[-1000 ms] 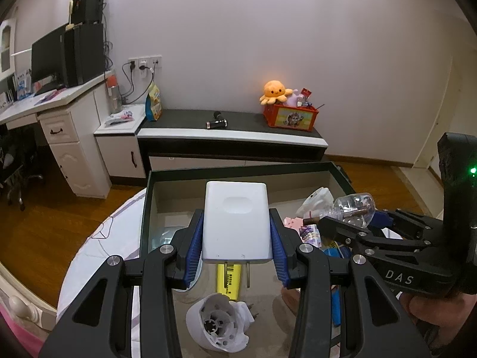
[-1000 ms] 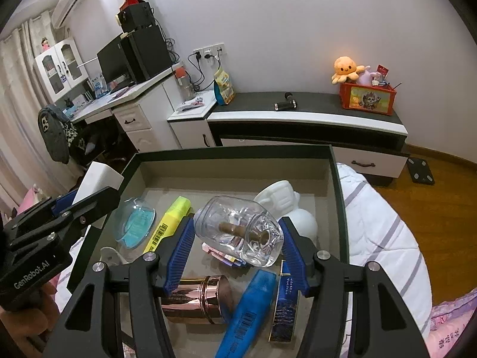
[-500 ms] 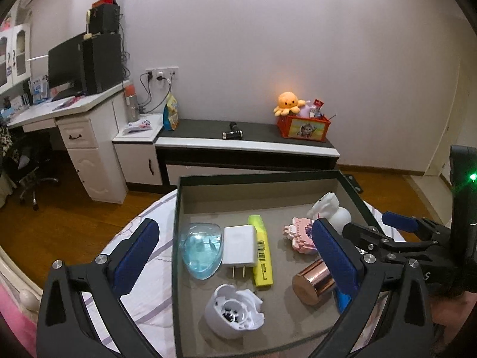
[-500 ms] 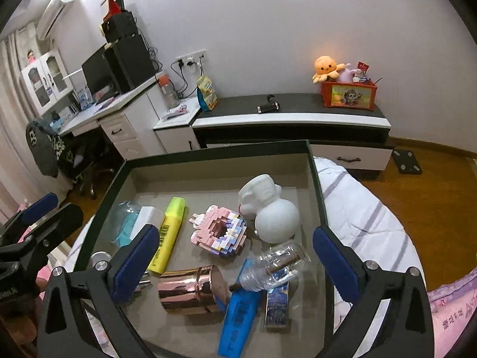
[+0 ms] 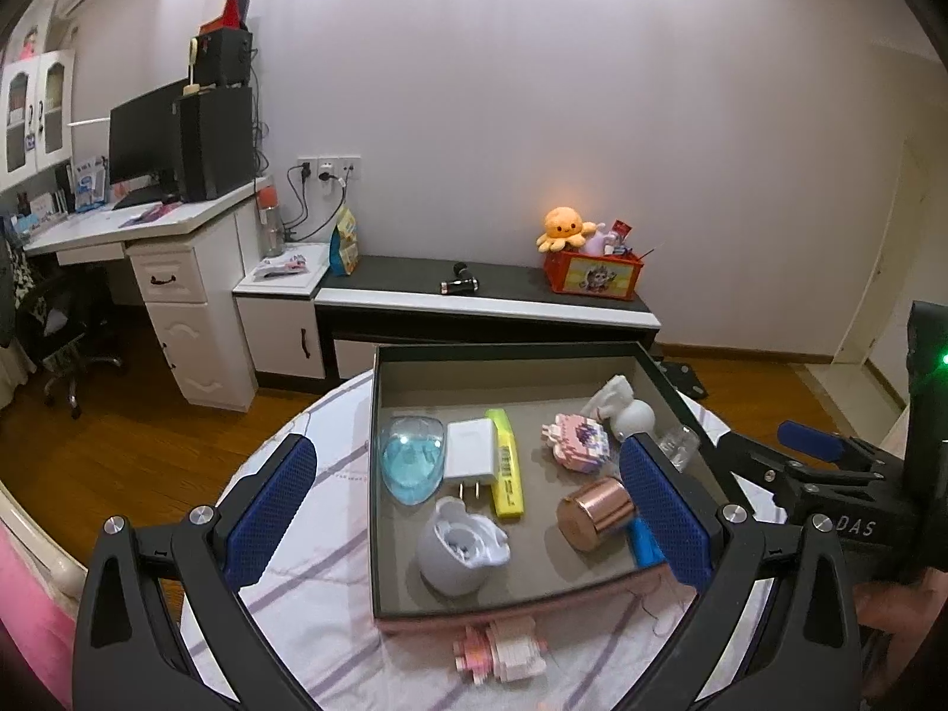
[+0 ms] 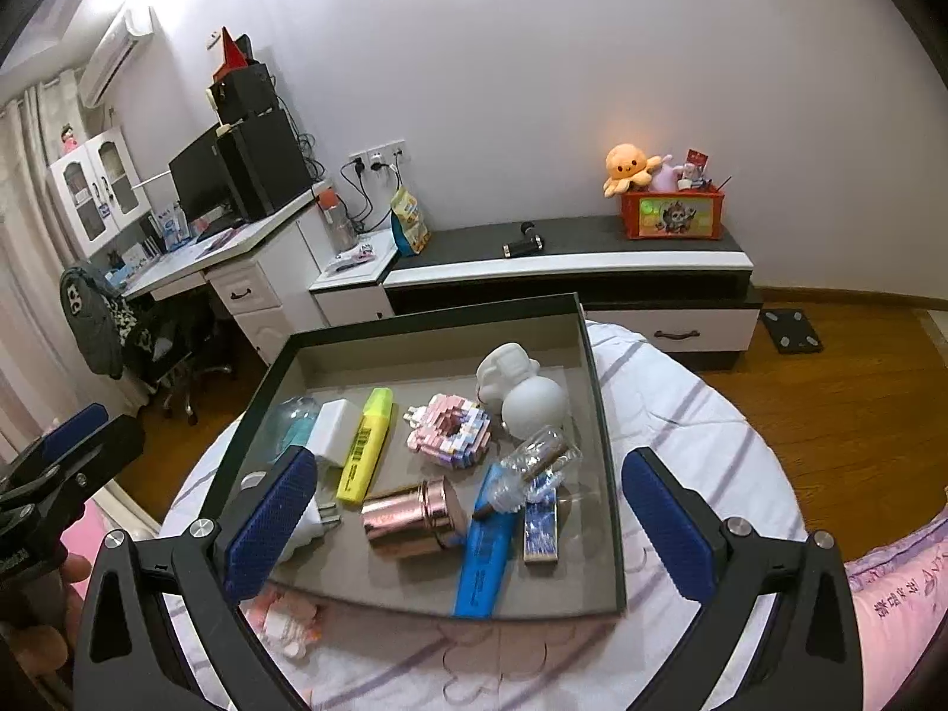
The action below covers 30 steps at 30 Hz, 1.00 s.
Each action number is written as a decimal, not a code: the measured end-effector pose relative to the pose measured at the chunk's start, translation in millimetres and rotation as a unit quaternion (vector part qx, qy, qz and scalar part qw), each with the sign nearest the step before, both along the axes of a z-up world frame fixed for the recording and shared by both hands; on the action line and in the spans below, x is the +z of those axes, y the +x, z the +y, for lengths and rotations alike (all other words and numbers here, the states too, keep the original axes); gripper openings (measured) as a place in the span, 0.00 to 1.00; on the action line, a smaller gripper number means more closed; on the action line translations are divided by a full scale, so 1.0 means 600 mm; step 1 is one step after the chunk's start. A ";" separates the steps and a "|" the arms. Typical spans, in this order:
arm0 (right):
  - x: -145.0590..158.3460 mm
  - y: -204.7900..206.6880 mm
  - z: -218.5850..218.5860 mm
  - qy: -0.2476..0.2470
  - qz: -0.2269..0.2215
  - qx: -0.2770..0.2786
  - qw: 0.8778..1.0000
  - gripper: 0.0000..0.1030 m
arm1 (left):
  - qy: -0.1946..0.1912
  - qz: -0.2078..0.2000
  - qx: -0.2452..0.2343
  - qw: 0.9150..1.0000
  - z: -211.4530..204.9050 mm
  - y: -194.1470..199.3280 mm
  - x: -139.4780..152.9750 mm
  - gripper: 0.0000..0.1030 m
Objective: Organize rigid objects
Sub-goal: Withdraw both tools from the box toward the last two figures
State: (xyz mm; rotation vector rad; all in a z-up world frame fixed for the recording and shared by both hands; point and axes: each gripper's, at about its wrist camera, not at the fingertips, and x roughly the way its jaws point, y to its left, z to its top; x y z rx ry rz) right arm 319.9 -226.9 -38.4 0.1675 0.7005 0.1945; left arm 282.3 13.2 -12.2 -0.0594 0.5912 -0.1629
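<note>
A dark box [image 5: 509, 351] with a grey floor holds several items. The white charger [image 5: 469, 456] lies beside a yellow highlighter [image 5: 505, 462] and a clear blue shell [image 5: 412, 462]. The clear glass bottle [image 6: 533, 468] lies on its side across a blue highlighter [image 6: 486, 557], near a copper cup [image 6: 415, 518], a pink brick donut [image 6: 450, 429] and a white figure [image 6: 521, 391]. My left gripper [image 5: 468, 492] hovers wide open above the box's near side, holding nothing. My right gripper [image 6: 468, 497] is likewise open and empty.
The box sits on a round table with a striped white cloth [image 5: 332, 563]. A pink block piece [image 5: 503, 646] lies on the cloth outside the box's near wall. Pink bedding [image 6: 889, 592] is at the right. A low cabinet [image 5: 474, 296] and desk stand beyond.
Both grippers opened: the left let go of the white charger, the right let go of the glass bottle. Both things now lie in the box, and both grippers pulled back and up.
</note>
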 end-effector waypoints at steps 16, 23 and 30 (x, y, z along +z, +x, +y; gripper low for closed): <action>0.006 -0.131 -0.024 -0.019 -0.016 -0.025 0.999 1.00 | -0.025 -0.004 0.016 1.000 0.024 -0.115 0.001 1.00; -0.011 -0.172 0.013 -0.040 -0.008 0.008 0.999 1.00 | -0.025 0.017 0.023 0.999 0.029 -0.151 -0.028 1.00; -0.016 -0.192 0.039 -0.046 -0.005 0.028 0.999 1.00 | -0.028 0.036 0.033 0.998 0.042 -0.176 -0.053 1.00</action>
